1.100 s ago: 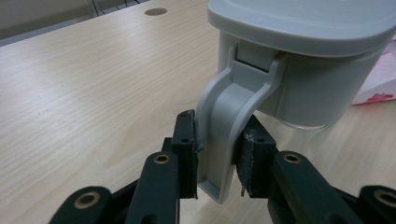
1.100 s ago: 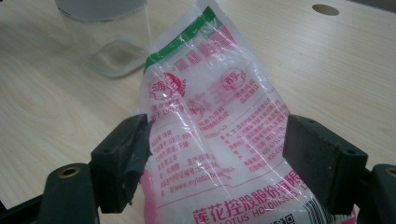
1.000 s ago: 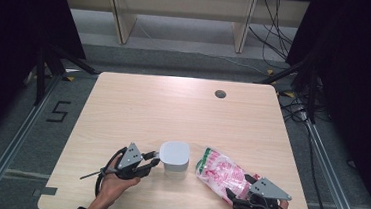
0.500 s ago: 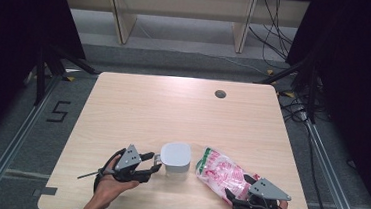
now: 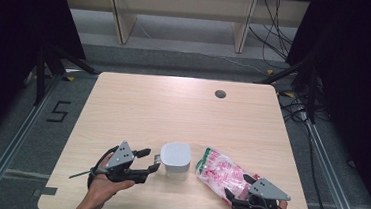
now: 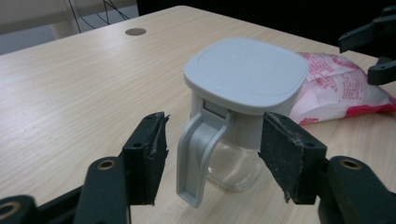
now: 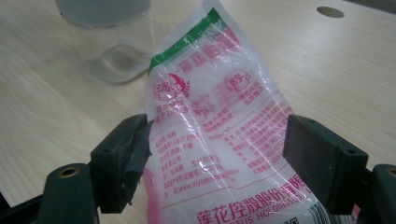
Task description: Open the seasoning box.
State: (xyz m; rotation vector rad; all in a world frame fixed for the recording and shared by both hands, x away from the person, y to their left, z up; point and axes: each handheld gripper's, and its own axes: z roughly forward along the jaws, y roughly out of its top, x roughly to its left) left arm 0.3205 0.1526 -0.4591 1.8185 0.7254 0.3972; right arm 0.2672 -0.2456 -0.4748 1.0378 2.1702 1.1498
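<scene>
At the near edge of the desk (image 5: 138,106), the left claw (image 5: 151,160) stands spread, and its jaws have just been opening. In the left gripper view the grey handle (image 6: 198,158) of a small jar (image 6: 243,107) hangs between the two pads, with clear air on either side, so nothing is pinched. The jar has a clear glass body and a grey, rounded-square lid (image 6: 247,70). It sits upright on the desk just in front of that claw.

The right claw (image 7: 217,158) is also at the near edge, to the right. Its jaws straddle a plastic bag (image 7: 219,140) printed in pink and red with a green band at the far end. The left pad seems to touch the bag's edge, while the right pad stands a little off it; whether the bag is truly gripped cannot be told. In the high view the bag (image 5: 221,172) lies flat just right of the jar, its near end hidden under the right claw.

The bag's print is too small to read fully, and its lower end is cut off in the right gripper view. Farther off, a round dark hole (image 5: 220,93) marks the far side of the desk.
</scene>
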